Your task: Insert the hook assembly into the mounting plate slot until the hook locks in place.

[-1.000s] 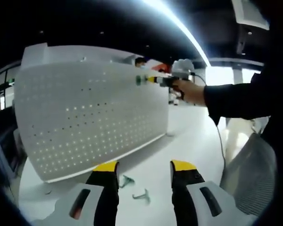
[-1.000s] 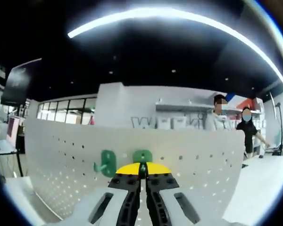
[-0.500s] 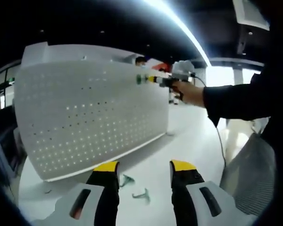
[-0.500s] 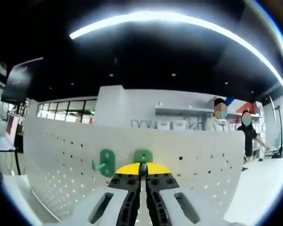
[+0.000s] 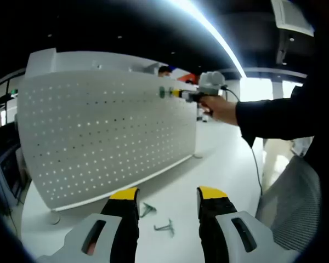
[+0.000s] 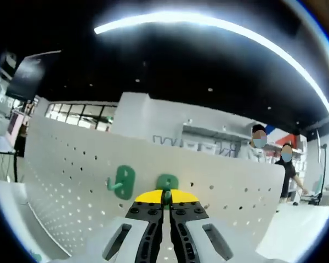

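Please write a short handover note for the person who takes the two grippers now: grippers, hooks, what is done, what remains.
Right gripper: shut on a green hook, held at the white pegboard.
Left gripper: open, holding nothing, above two loose hooks on the table.
Done: one mounted hook sits on the board beside the held one.
Left: confirm the held hook locks, then release.

Dark ceiling point(image 6: 170, 71), curved light strip point(image 6: 208, 24)
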### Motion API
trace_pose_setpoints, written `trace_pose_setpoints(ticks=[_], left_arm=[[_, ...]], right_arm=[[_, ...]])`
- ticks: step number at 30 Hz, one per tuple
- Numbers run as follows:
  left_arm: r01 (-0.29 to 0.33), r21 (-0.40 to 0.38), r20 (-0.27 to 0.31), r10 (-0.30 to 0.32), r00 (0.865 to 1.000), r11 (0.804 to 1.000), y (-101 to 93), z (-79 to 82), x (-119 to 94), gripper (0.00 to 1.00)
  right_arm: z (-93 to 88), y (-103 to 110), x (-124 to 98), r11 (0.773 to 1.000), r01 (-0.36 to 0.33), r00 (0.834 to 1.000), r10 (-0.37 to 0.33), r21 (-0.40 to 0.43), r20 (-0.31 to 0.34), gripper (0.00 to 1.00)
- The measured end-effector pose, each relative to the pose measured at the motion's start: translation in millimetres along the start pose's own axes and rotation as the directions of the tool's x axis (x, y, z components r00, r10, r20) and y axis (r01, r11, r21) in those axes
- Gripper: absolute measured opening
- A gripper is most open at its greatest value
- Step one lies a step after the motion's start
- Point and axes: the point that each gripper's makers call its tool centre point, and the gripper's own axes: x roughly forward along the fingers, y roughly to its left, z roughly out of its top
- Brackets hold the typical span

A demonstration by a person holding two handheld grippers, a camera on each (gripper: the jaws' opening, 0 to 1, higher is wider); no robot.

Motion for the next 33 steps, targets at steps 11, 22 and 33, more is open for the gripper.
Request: trace_pose_setpoints(ticks=[11, 22, 33], left_arm=[[0.006, 0.005, 0.002, -0.006, 1.000, 1.000, -1.0, 0.5, 0.7, 0.43], [0.011, 0.007, 0.004, -0.011, 1.000, 1.000, -2.5, 1.6, 0.9, 0.43], [0.017, 0.014, 0.002, -0.017, 1.000, 1.000, -4.3, 1.6, 1.1, 0.43]], right_arm=[[-3.1, 0.8, -1.8, 0.997, -0.010, 0.999, 0.007, -0.071, -0.041, 0.02], [-8.1, -4.4, -9.6, 1.000, -0.007, 0.998, 0.006, -0.010, -0.070, 0.08], [-12.9, -3.9, -26.9, 1.000, -0.005, 0.996, 0.006, 0.020, -0.084, 0.17]])
